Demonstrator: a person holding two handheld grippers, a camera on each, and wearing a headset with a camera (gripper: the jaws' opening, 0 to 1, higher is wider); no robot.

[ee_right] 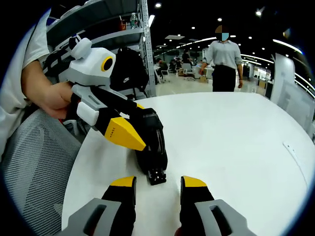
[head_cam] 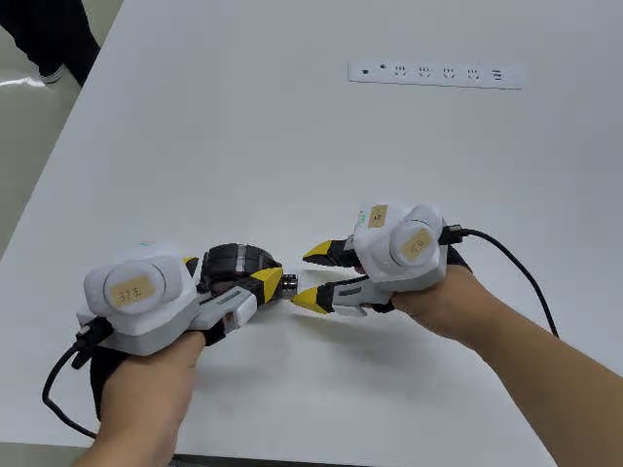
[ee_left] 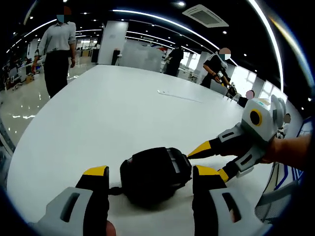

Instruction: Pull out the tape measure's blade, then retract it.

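A black tape measure lies on the white table, with its metal blade tip poking out to the right. My left gripper is shut on the case, and its yellow-tipped fingers press the tape measure from both sides. My right gripper faces it from the right. It is open, with its two yellow tips on either side of the blade tip. In the right gripper view the blade tip sits just ahead of my right gripper, apart from both fingers.
A white power strip lies at the far right of the table. Cables trail from both grippers toward the near edge. The table's left edge drops to the floor. People stand beyond the far end.
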